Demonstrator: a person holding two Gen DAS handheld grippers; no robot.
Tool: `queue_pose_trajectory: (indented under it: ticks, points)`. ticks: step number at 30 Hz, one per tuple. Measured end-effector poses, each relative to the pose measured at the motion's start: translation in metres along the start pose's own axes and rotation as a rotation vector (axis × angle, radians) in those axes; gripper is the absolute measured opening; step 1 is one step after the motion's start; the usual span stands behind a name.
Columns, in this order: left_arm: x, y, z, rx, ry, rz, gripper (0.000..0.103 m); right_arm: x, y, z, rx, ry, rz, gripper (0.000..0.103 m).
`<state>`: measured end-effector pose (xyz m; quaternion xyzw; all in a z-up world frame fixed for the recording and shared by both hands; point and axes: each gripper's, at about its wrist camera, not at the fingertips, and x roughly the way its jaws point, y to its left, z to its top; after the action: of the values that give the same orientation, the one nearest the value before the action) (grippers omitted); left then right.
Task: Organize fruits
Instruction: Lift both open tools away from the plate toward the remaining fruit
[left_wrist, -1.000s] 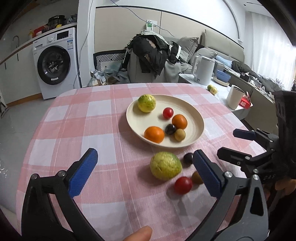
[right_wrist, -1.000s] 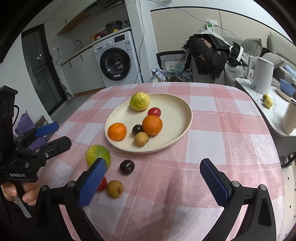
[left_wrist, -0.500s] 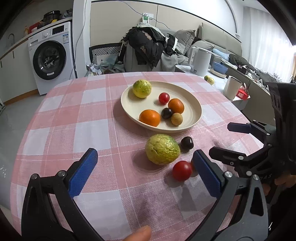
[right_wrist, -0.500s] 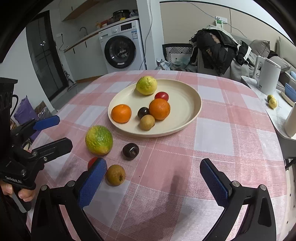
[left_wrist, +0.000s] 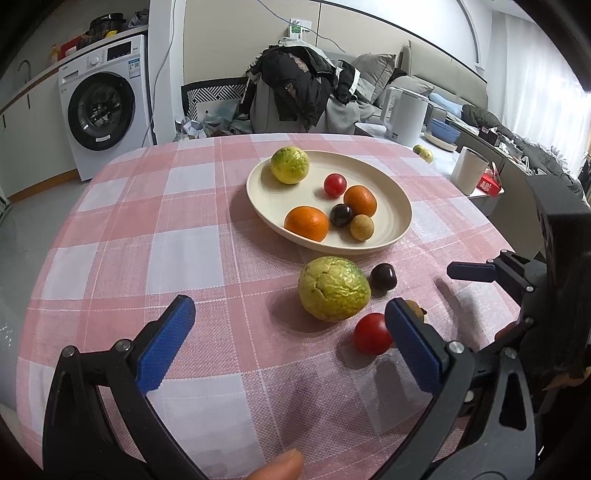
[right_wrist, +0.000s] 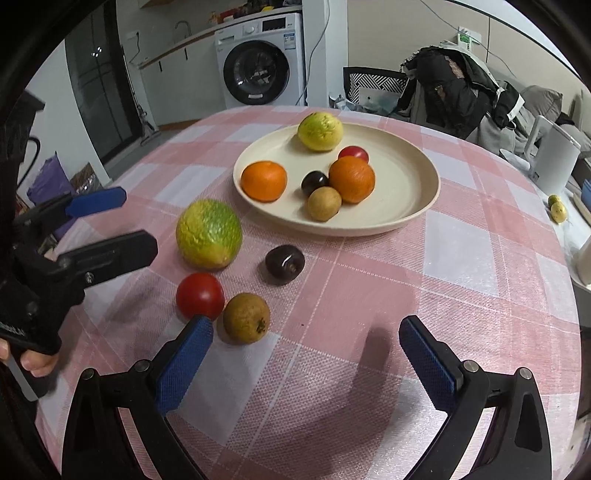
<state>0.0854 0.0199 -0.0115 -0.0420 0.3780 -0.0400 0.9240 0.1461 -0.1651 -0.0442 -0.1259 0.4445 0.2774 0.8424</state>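
Pink-and-white checked cloth covers the round tabletop (right_wrist: 461, 258), with a white washing machine (right_wrist: 258, 66) and a clothes-draped chair (right_wrist: 443, 85) behind it. On the cloth sits a shallow cream plate (right_wrist: 417, 210) already holding a yellow-green citrus, two oranges, a red tomato, a dark plum and a small brown fruit. Four pieces lie loose on the cloth near the plate's front rim: a large bumpy green-yellow citrus (right_wrist: 208, 233), a dark round plum (right_wrist: 284, 264), a red cherry tomato (right_wrist: 200, 295) and a small brown russet fruit (right_wrist: 246, 317), the last two just beside each other.

The left gripper (left_wrist: 291, 347) and the right gripper (right_wrist: 306, 354) both hover low over the cloth with jaws spread wide and nothing between them.

The brown fruit lies closest to the right gripper's left pad, so it looks the likely first pick. Shift the jaws left to centre them over it, come down so the pads straddle its widest part, and avoid nudging the tomato alongside. Close gently; small round fruit can squirt out or roll.
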Motion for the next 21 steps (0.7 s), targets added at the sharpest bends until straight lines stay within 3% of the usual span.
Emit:
queue_pose_trajectory:
  ticks: [12, 21]
  points:
    - [0.0058, 0.0008, -0.0036, -0.002, 0.018, -0.001, 0.102, 0.0081, 0.0072, -0.0027, -0.044, 0.009, -0.075, 0.101]
    - [0.0063, 0.0004, -0.0041, 0.005, 0.022, -0.002, 0.102, 0.0069, 0.0081, -0.0032, -0.050, 0.005, -0.033, 0.080]
